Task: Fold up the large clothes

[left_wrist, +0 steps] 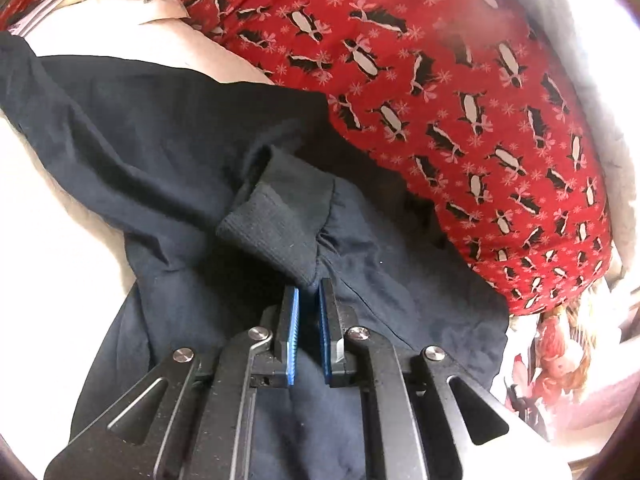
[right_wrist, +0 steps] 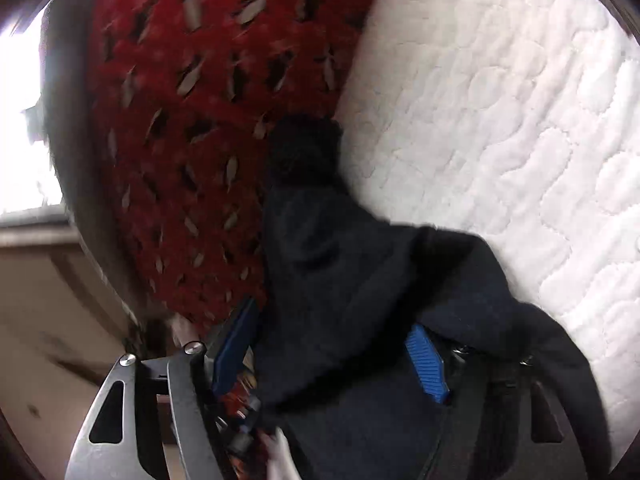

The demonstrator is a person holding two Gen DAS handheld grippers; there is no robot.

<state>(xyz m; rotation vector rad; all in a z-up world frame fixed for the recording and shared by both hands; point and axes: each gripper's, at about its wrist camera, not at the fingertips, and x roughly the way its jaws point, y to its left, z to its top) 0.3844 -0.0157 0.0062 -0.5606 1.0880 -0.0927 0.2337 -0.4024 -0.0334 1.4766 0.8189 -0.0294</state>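
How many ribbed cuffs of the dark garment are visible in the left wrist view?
1. The ribbed cuff lies on the dark garment, just beyond the left gripper's fingers. A second cuff may be hidden.

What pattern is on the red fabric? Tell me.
Black-and-white penguins with pink snowflakes on red fabric; clearest in left wrist view.

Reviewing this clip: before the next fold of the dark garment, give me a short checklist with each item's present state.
1. Left gripper shut on the garment: ok, its pads pinch dark cloth just below the ribbed cuff.
2. Right gripper has a firm hold: cannot tell; cloth lies draped between its jaws, which stand apart, and the picture is blurred.
3. Cuff free of the gripper: ok, it lies just ahead of the fingertips.
4. Garment lying flat: not ok, it is bunched and creased.
5. Red penguin fabric clear of the garment: not ok, the two meet along one edge.
6. White quilt bare beside the garment: ok.
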